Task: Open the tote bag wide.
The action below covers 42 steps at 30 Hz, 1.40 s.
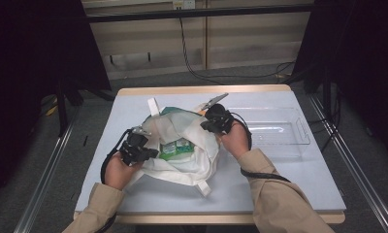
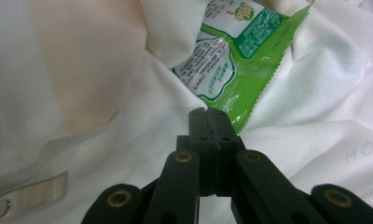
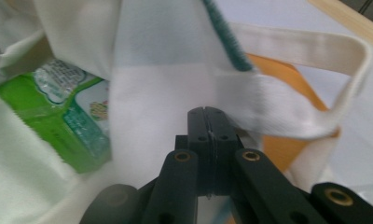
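Left gripper (image 2: 210,122): jaws pinched together on tote bag (image 2: 128,116) rim, green packet (image 2: 231,60) just beyond.
Right gripper (image 3: 207,122): jaws clamped on opposite rim, likely spreading the mouth.

Clear plastic tray (image 1: 279,127) sits empty on the grey bench (image 1: 289,179) at its right side, wood edging (image 1: 202,90) along the far rim, black cables (image 1: 192,58) trailing on the floor (image 1: 32,160) beyond, metal rail (image 1: 44,174) at left.
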### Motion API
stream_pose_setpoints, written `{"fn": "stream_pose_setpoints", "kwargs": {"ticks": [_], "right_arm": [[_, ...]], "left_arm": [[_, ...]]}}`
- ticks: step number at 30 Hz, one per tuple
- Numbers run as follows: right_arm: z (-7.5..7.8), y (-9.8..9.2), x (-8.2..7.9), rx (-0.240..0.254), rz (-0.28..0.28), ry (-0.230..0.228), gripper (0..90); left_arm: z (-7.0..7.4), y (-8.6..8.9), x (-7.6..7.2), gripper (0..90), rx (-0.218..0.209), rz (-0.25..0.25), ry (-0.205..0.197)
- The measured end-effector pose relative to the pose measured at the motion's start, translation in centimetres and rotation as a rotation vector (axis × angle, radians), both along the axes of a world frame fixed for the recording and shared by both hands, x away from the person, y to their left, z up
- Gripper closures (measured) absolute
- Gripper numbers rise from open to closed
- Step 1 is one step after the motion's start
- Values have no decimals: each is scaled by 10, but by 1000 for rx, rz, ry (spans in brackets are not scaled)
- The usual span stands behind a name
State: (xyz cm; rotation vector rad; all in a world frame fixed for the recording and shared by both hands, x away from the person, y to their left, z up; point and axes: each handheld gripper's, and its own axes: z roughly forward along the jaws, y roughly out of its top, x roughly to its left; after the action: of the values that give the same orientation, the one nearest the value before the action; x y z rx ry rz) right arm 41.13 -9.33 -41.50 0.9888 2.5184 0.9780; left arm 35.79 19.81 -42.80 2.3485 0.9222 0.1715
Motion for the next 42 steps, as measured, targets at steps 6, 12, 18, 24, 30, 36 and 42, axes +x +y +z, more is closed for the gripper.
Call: {"fn": "stream_pose_setpoints", "kwargs": {"ticks": [6,12,18,24,30,36,42], "right_arm": [[1,12,0,13,14,-20,898],[-2,12,13,-9,-18,-1,900],[-6,18,22,-48,-35,31,900],[-10,18,26,-56,-36,44,900],[-12,17,27,-77,-35,36,900],[-13,17,27,-88,-30,39,900],[-8,12,20,-35,-10,21,839]], "left_arm": [[0,4,-1,900,-14,4,7],[-1,8,-4,900,-9,-1,4],[-5,11,-5,900,-6,12,17],[-8,19,-7,900,-10,17,33],[-8,20,-8,900,6,18,35],[-9,21,-9,900,13,13,28],[-10,22,-8,898,-36,10,33]]}}
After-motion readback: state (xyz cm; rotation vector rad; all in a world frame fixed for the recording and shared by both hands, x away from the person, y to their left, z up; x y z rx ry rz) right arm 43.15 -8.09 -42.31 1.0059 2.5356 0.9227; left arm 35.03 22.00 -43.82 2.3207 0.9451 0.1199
